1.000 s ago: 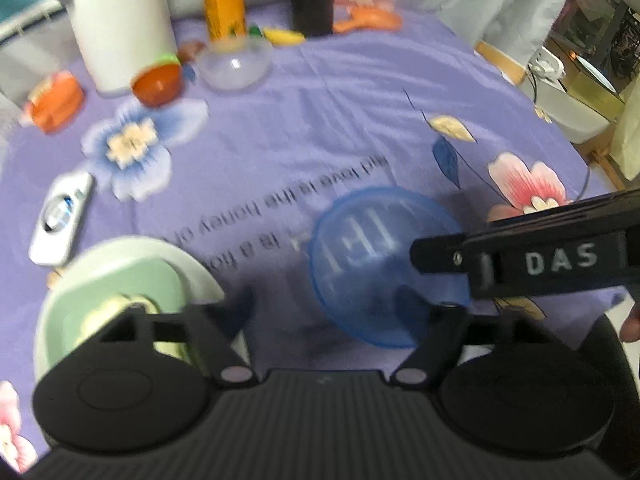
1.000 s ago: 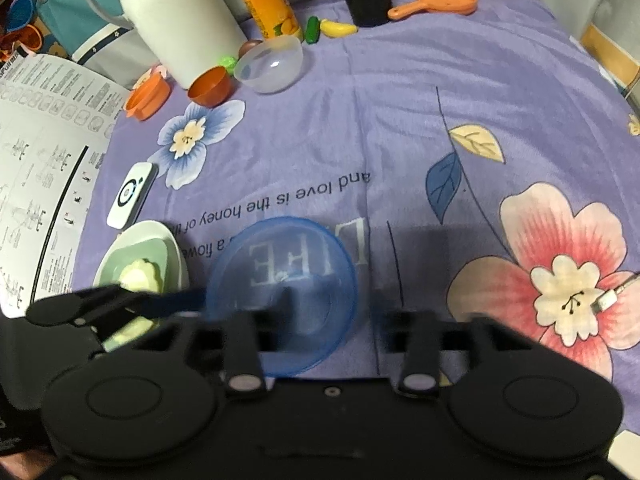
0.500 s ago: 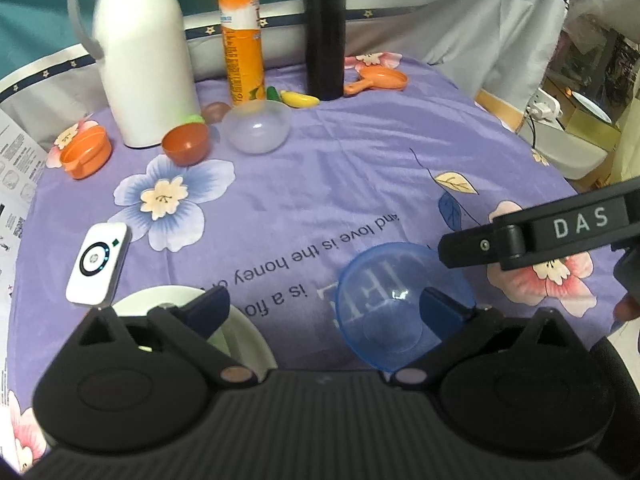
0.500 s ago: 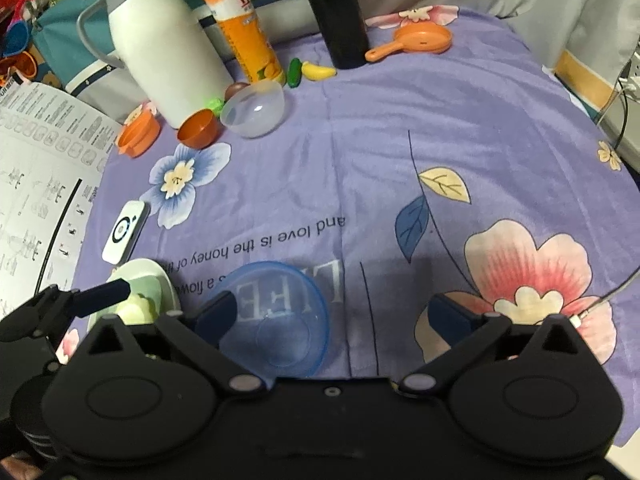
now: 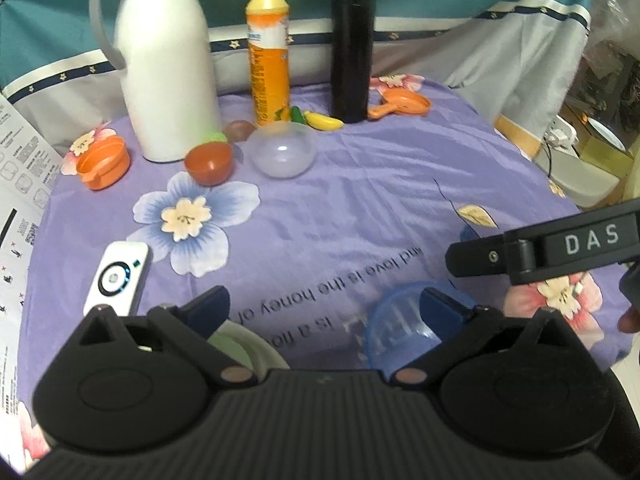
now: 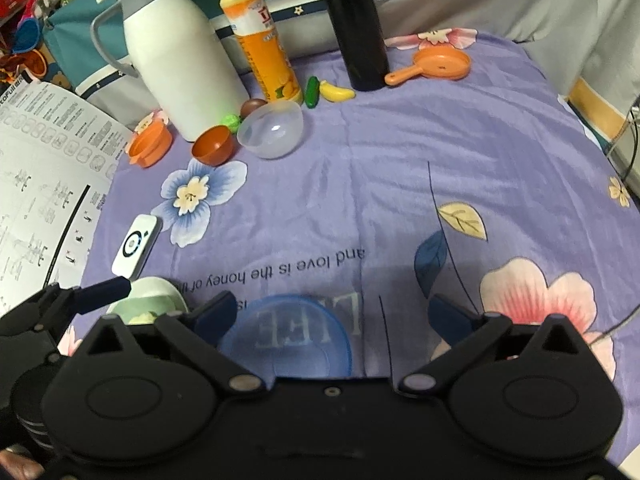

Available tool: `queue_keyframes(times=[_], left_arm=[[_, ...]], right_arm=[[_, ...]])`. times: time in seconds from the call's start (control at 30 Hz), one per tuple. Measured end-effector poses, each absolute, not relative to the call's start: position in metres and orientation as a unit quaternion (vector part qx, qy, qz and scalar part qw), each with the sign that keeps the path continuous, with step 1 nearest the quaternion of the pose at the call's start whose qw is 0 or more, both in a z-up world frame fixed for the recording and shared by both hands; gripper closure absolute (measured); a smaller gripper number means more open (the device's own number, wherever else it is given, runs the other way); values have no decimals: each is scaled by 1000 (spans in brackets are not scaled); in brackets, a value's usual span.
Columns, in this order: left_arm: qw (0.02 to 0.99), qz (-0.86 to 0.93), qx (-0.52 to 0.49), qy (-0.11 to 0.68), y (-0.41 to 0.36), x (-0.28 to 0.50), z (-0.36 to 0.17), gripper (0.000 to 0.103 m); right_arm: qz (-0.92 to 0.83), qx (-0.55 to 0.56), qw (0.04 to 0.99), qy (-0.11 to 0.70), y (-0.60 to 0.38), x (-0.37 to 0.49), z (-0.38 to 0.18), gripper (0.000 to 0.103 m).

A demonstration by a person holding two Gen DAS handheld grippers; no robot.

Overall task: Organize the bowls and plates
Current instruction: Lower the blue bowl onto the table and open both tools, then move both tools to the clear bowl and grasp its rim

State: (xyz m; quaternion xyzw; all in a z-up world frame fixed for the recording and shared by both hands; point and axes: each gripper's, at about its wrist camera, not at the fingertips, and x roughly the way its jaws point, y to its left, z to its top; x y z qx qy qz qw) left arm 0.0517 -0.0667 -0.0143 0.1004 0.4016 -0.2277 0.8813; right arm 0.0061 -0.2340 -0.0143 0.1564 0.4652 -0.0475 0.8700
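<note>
A translucent blue bowl (image 6: 288, 332) (image 5: 400, 336) sits on the purple cloth near the front edge. Left of it lies a pale green plate (image 6: 152, 300) (image 5: 240, 344) with a piece of food on it. My right gripper (image 6: 332, 314) hangs open just above and behind the blue bowl, touching nothing. My left gripper (image 5: 326, 306) is open too, above the gap between plate and bowl, with its body covering most of the plate. A clear bowl (image 5: 284, 152) and a small orange bowl (image 5: 208, 162) stand farther back.
At the back stand a white jug (image 5: 164, 68), an orange bottle (image 5: 270, 52) and a black flask (image 5: 352, 48). An orange cup (image 5: 104, 162), an orange toy pan (image 6: 436, 64), toy fruit (image 6: 336, 92) and a white remote (image 5: 118, 276) lie around. Printed paper (image 6: 40, 184) borders the left.
Both grippers' jaws have spread wide and both have lifted and drawn back. The blue bowl and green plate now sit lower in each view, with more of the back of the table showing.
</note>
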Motion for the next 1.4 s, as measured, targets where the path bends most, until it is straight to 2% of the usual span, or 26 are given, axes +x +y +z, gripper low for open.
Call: queue_keyframes(times=[0.73, 1.13, 1.27, 1.4], left_arm=[[895, -147, 28, 421, -50, 163, -17, 0], [885, -91, -65, 452, -53, 227, -44, 1], [883, -83, -81, 455, -61, 237, -52, 6], [883, -79, -91, 454, -74, 245, -61, 18]], right_arm=[[-46, 180, 867, 462, -239, 104, -10, 0], [-44, 218, 862, 455, -259, 179, -27, 0], [-47, 227, 860, 454, -268, 199, -37, 12], [-44, 241, 854, 459, -276, 216, -51, 25]])
